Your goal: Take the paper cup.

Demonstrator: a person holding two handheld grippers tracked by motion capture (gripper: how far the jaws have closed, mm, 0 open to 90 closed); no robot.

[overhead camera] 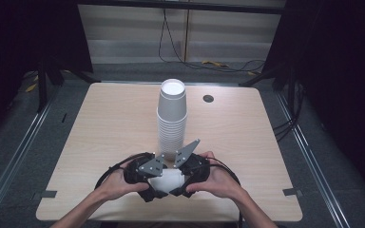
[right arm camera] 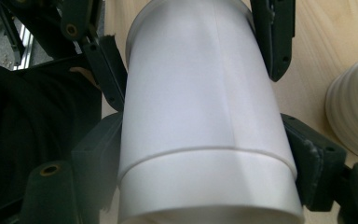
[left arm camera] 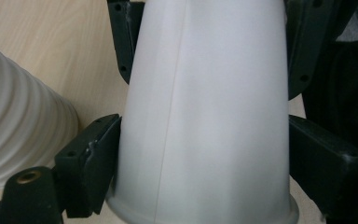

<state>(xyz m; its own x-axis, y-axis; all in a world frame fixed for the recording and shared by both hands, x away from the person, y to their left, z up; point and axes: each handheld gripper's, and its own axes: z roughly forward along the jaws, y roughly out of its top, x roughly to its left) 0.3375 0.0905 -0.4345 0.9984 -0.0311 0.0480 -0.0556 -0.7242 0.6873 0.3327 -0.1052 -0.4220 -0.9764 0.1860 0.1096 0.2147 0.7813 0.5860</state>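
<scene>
A white paper cup (overhead camera: 167, 180) lies on its side just above the table's front edge, held between both grippers. My left gripper (overhead camera: 153, 191) is shut on its wide rim end, with both pads against the cup's sides (left arm camera: 205, 116). My right gripper (overhead camera: 181, 190) is shut on the narrow base end. In the right gripper view a step line rings the cup (right arm camera: 200, 93) near my jaws, so it may be two nested cups. The right gripper's fingers (left arm camera: 303, 46) show at the far end in the left gripper view.
A tall stack of white cups (overhead camera: 172, 118) stands mid-table just behind the grippers, close beside the held cup (left arm camera: 18, 135) (right arm camera: 354, 112). The wooden table (overhead camera: 100, 123) has a cable hole (overhead camera: 208, 98) at the back right. Cables lie on the floor beyond.
</scene>
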